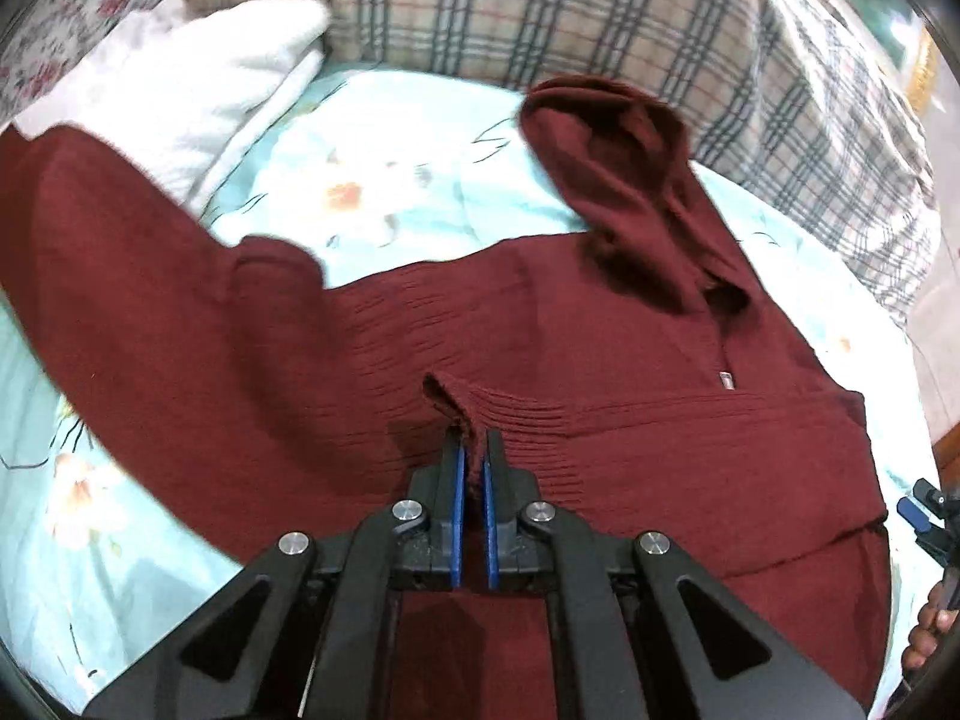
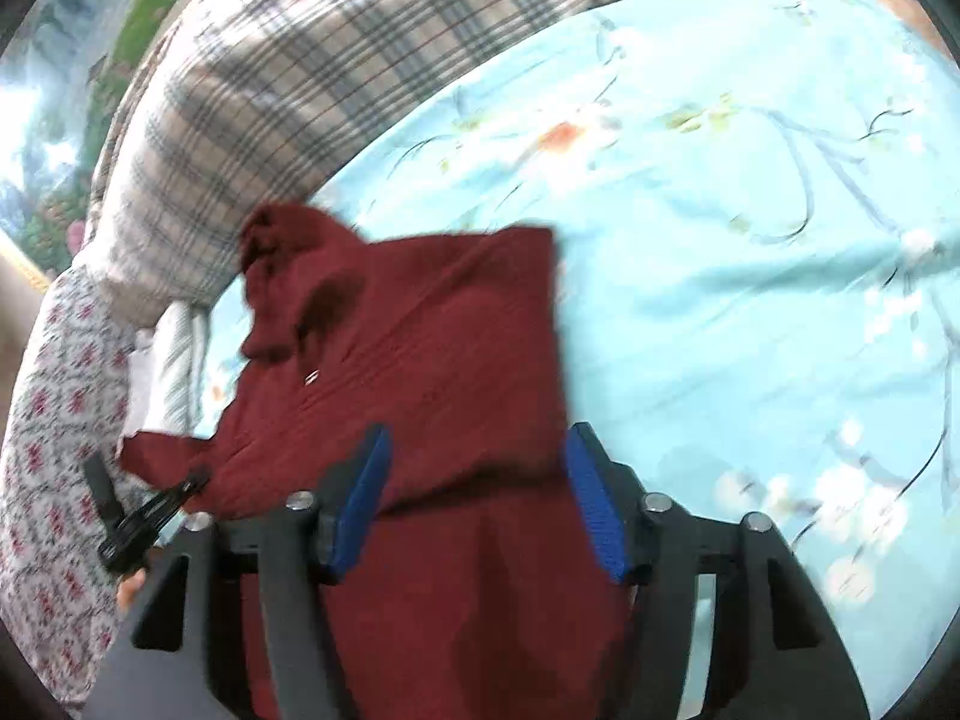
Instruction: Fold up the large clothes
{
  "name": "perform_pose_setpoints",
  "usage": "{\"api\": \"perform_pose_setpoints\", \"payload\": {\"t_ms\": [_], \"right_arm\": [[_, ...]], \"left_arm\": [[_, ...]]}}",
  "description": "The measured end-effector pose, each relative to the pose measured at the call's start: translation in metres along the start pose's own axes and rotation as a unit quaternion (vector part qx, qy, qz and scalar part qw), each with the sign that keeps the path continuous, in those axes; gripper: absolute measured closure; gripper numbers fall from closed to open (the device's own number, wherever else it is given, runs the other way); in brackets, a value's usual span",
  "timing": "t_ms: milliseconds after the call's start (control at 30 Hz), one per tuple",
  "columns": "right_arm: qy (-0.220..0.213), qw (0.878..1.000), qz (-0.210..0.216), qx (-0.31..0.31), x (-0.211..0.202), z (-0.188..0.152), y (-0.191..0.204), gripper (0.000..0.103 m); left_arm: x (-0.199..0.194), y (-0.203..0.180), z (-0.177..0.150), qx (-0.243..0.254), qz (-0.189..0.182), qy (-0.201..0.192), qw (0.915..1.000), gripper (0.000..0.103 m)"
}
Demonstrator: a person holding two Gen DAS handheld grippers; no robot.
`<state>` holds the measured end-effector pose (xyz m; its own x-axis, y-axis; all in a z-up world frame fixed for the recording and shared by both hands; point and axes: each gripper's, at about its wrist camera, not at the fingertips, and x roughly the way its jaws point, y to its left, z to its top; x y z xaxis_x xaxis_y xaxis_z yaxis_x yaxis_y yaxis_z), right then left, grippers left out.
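Fold partway: maroon sweater lies on the bedsheet ahead of both claws, left gripper clenched on a ribbed pleat, right gripper released above it, sleeves and hood still unfolded.

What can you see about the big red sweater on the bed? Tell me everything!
The sweater is dark red, knitted and ribbed, with a hood, a small zipper at the neck and long sleeves. It lies spread on the light blue flowery bedsheet, hood flopped toward the checked pillow, one sleeve stretched toward the white folded cloth. The left gripper pinches a raised fold of it. The right gripper is open over its edge.
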<state>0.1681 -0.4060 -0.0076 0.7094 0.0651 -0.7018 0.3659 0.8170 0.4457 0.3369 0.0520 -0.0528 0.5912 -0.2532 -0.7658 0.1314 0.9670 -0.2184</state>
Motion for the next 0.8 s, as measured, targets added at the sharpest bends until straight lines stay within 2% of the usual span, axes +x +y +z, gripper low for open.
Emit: {"api": "perform_pose_setpoints", "payload": {"t_ms": [233,333,467,533,567,633,667,700,767,800], "right_arm": [[0.042,0.999,-0.021,-0.027,0.050,0.031,-0.001,0.041],[0.067,0.997,-0.014,-0.021,0.070,0.037,-0.006,0.041],[0.073,0.997,0.020,0.011,0.081,0.044,-0.017,0.041],[0.071,0.997,0.031,0.025,0.081,0.049,-0.020,0.041],[0.071,0.997,0.034,0.028,0.081,0.052,-0.021,0.041],[0.072,0.996,0.037,0.029,0.085,0.056,-0.021,0.041],[0.073,0.996,0.038,0.028,0.088,0.058,-0.021,0.041],[0.074,0.996,0.037,0.023,0.090,0.059,-0.019,0.041],[0.075,0.997,0.023,0.007,0.095,0.061,-0.015,0.048],[0.076,0.997,0.015,0.001,0.096,0.062,-0.013,0.061]], "left_arm": [[0.000,0.019,-0.004,-0.029,0.021,0.002,0.9994,0.100],[0.001,0.024,-0.006,-0.032,0.041,0.003,0.9987,0.103],[0.000,0.024,-0.008,-0.039,0.017,0.019,0.9989,0.103],[-0.006,0.022,-0.008,-0.045,-0.011,0.020,0.9987,0.103],[-0.010,0.020,-0.008,-0.044,-0.022,0.016,0.9986,0.100],[-0.011,0.013,-0.008,-0.036,-0.026,0.020,0.9988,0.083],[-0.008,0.008,-0.008,-0.027,-0.027,0.026,0.9989,0.071],[-0.005,0.004,-0.008,-0.020,-0.022,0.029,0.9991,0.066],[0.008,-0.007,-0.011,0.003,-0.001,0.043,0.9991,0.067],[0.015,-0.011,-0.013,0.013,0.008,0.052,0.9985,0.067]]}}
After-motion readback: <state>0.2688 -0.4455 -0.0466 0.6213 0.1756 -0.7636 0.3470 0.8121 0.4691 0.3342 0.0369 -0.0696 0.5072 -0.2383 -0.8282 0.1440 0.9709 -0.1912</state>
